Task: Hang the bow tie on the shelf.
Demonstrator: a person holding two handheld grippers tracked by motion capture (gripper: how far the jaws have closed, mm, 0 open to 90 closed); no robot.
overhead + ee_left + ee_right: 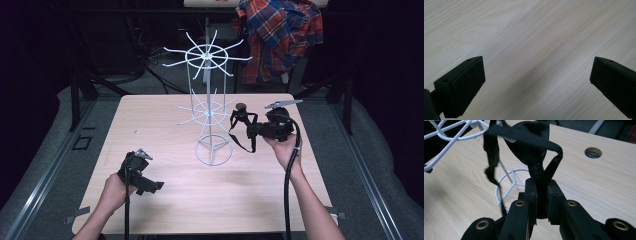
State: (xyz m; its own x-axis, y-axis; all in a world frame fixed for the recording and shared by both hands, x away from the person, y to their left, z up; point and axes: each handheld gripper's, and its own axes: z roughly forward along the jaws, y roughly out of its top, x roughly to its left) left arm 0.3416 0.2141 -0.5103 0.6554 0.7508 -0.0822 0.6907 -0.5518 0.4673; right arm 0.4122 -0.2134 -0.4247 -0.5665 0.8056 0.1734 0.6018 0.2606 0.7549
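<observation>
Black strap item (529,147): a piece of black fabric with looped straps, held above the table just to the right of the white wire rack (210,100), level with the rack's lower ring of prongs. In the high view the straps (241,131) hang down and to the left of the tool holding them. Exact type of item cannot be determined.

Right gripper (541,192): jaws closed tight on a bunched part of the fabric, with the loops standing up above them. The right hand (284,145) holds it over the right half of the table.

Rack: upright on a round base, two tiers of radiating prongs, standing at mid-table toward the far edge. Whether a strap touches a prong cannot be told.

Left gripper (536,75): jaws wide apart, nothing between them, pointed down at bare wood. The left hand (116,189) holds it low over the near-left part of the table (160,125), well apart from the rack.

Beyond the far edge, a plaid shirt (280,35) hangs.
</observation>
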